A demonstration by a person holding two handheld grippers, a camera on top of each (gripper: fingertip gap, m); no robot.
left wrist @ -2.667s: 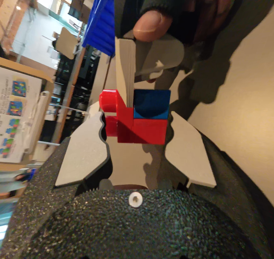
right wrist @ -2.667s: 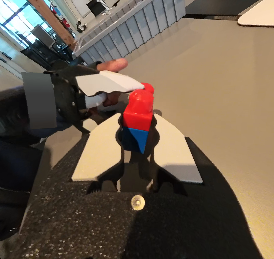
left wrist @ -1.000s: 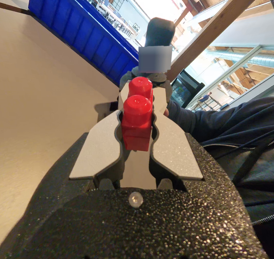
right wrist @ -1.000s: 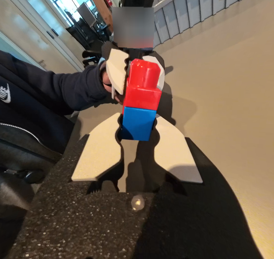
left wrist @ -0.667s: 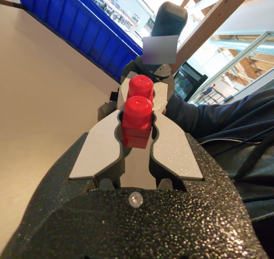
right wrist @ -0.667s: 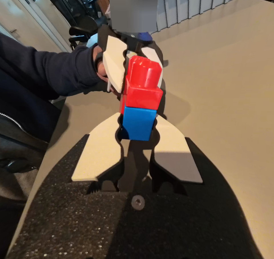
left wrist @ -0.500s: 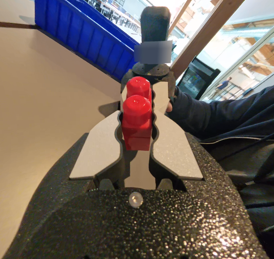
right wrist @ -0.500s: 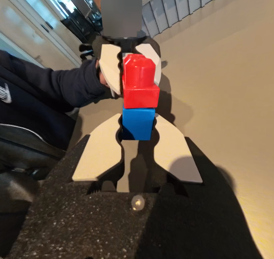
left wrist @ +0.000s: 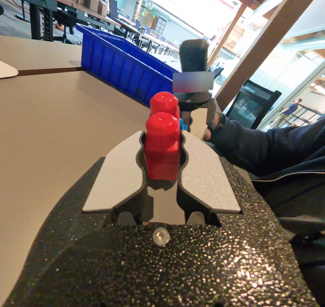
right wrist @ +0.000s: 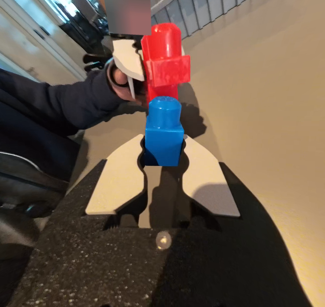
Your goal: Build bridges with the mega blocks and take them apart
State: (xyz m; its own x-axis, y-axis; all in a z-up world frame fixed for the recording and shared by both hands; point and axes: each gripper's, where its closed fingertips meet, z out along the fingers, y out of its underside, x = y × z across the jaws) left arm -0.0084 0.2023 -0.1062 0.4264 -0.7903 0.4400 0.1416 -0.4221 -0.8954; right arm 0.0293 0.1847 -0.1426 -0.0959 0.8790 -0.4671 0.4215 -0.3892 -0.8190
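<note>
The left gripper [left wrist: 162, 155] is clamped on a red block [left wrist: 162, 150] with two round studs, its grey fingers [left wrist: 202, 173] pressed against the block's two sides. The right gripper [right wrist: 162, 150] faces it head-on and pinches a blue block [right wrist: 163, 140] with a single stud, its pale fingers [right wrist: 121, 173] tight against both flanks of the block.

The two blocks are apart — in the right wrist view the blue stud stands bare, its top just below the underside of the red block [right wrist: 166, 64], and whether they touch there I cannot tell. From the left wrist view only a sliver of the blue block [left wrist: 182, 124] peeks out behind the red one, with the right gripper [left wrist: 189, 122] beyond it and the person's dark sleeve [left wrist: 255, 149] reaching in from the right.

Both blocks are held up above the beige table [left wrist: 61, 122], not resting on it. A blue bin [left wrist: 123, 70] sits toward the table's far edge, well apart from the grippers. In the right wrist view a grey ribbed bin [right wrist: 211, 12] stands at the far edge of the table, behind the red block — that frame is somewhat blurred.
</note>
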